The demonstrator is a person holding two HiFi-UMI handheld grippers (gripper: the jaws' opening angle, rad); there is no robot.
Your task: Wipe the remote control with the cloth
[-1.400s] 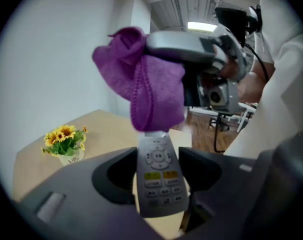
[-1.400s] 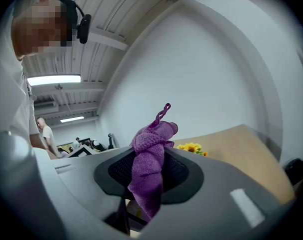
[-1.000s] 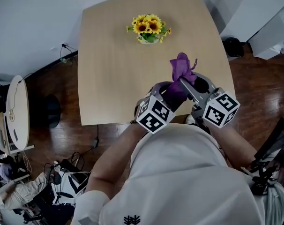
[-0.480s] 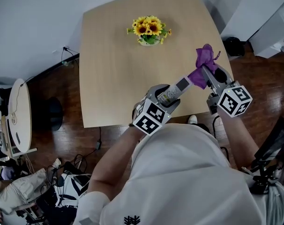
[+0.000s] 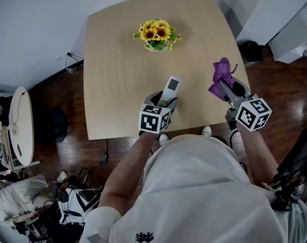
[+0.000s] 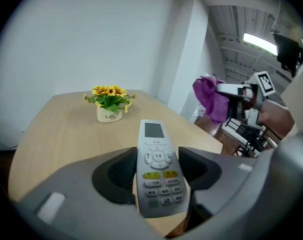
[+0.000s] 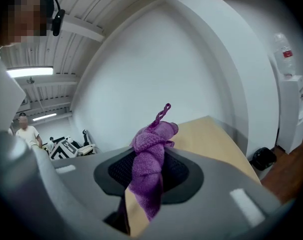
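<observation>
Along the near edge of the wooden table (image 5: 118,70), the person's white shirt (image 5: 194,186) blocks a good chunk of the view. Left gripper (image 5: 161,101) sits mid-edge, pinching the remote control (image 5: 169,90) by its lower half, buttons up, screen end poking toward the far edge. The bottom end is buried in the jaws, and I can't tell if it touches the wood. Right gripper (image 5: 225,87), by the right edge near the near-right corner, is clamped on the bunched purple cloth (image 5: 222,74), well apart from the remote. A small sunflower pot (image 5: 156,34) stands near the far edge.
</observation>
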